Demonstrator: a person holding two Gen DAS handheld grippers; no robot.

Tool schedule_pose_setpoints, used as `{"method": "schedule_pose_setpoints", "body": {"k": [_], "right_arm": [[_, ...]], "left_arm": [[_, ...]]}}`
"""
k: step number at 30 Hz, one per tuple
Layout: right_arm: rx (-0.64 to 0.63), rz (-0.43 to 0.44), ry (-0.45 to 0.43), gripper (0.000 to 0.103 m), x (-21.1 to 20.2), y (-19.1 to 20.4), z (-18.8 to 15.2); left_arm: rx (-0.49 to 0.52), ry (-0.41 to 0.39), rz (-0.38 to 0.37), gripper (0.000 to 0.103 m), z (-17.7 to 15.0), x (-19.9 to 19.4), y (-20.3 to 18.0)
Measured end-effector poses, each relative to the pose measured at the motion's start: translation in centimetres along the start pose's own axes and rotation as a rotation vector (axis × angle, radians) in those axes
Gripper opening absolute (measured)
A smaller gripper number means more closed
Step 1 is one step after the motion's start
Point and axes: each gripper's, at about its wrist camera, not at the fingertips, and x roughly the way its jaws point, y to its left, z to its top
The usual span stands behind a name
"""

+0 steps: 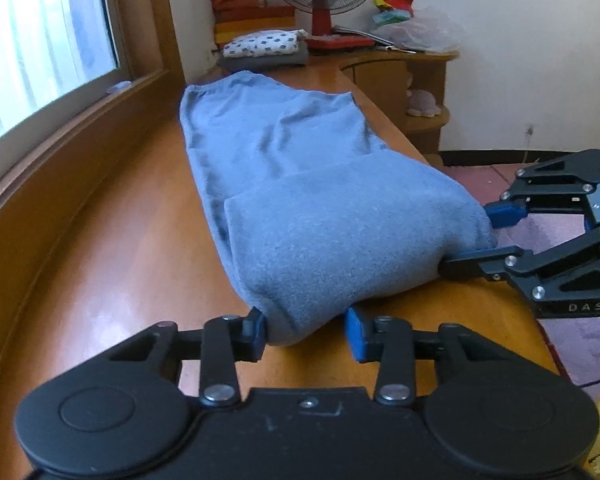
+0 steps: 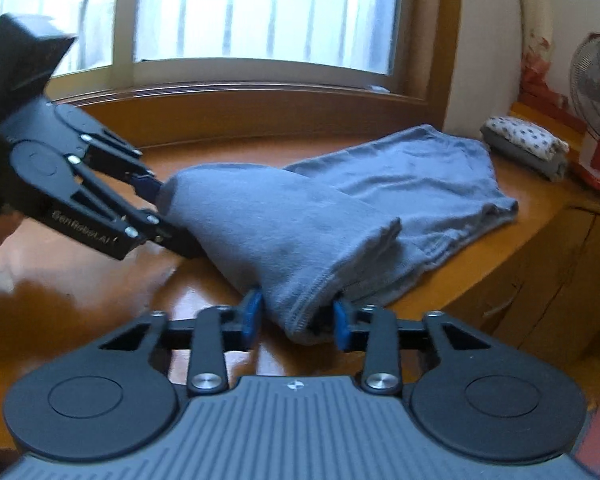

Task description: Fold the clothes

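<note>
Left hand-held gripper (image 1: 306, 330): fingers part-open, bunched corner of blue-grey garment (image 1: 276, 152) between them. Right hand-held gripper (image 2: 296, 320): same, straddling the neighbouring corner. Near end lifted and doubled toward the far end; remainder flat on counter (image 1: 100, 260). Fold partway, not yet laid down. Folded pile (image 1: 260, 46) far back.
</note>
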Motion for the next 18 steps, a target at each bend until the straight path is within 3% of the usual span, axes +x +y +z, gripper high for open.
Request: {"method": "schedule_pose_setpoints", "body": {"k": [4,9,12,18], "right_arm": [[0.006,0.08,0.023,0.026,-2.0,-0.7,0.9],[0.132,0.247,0.038,0.025,-6.3,-3.9,1.7],[0.22,0.313,0.034,0.025,-7.6,-5.7,2.4],[0.426,0.406,-0.025,0.025,-4.6,-11.0,4.8]], "left_arm": [[-0.03,0.013,-0.048,0.035,-0.2,-1.7,-0.3],[-0.075,0.03,-0.111,0.035,0.0,-4.0,-1.1],[-0.092,0.047,-0.122,0.036,1.9,-5.0,-1.6],[-0.09,0.039,-0.103,0.044,7.7,-2.9,0.8]]}}
